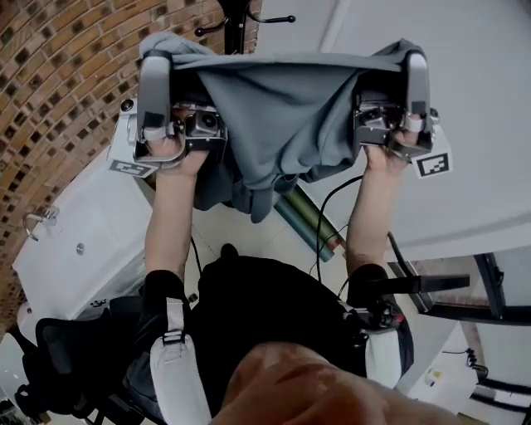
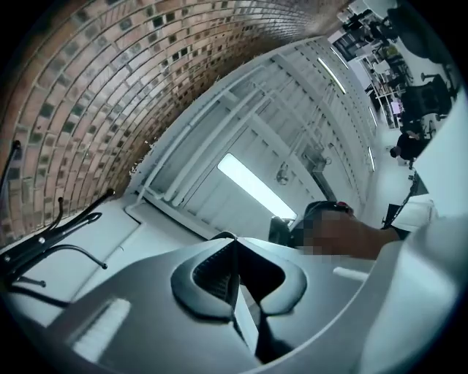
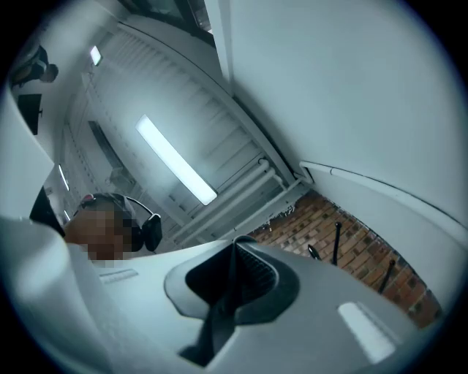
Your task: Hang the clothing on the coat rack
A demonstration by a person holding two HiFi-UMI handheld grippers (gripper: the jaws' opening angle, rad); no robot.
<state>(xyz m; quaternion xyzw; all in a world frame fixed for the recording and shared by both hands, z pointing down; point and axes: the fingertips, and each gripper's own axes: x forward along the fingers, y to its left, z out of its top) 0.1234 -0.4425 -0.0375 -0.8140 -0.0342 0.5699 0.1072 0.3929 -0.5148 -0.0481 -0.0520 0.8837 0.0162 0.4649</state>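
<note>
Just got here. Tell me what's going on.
A person holds up a grey garment, stretched between two handheld grippers. The left gripper and the right gripper are each clamped shut on an upper edge of the cloth, and the rest sags between them. The black coat rack stands just beyond, by the brick wall. The garment is not on a hook yet.

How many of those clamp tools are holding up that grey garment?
2. The left gripper pinches the grey garment at its upper left edge. The right gripper pinches its upper right edge, and the cloth is stretched between them.
</note>
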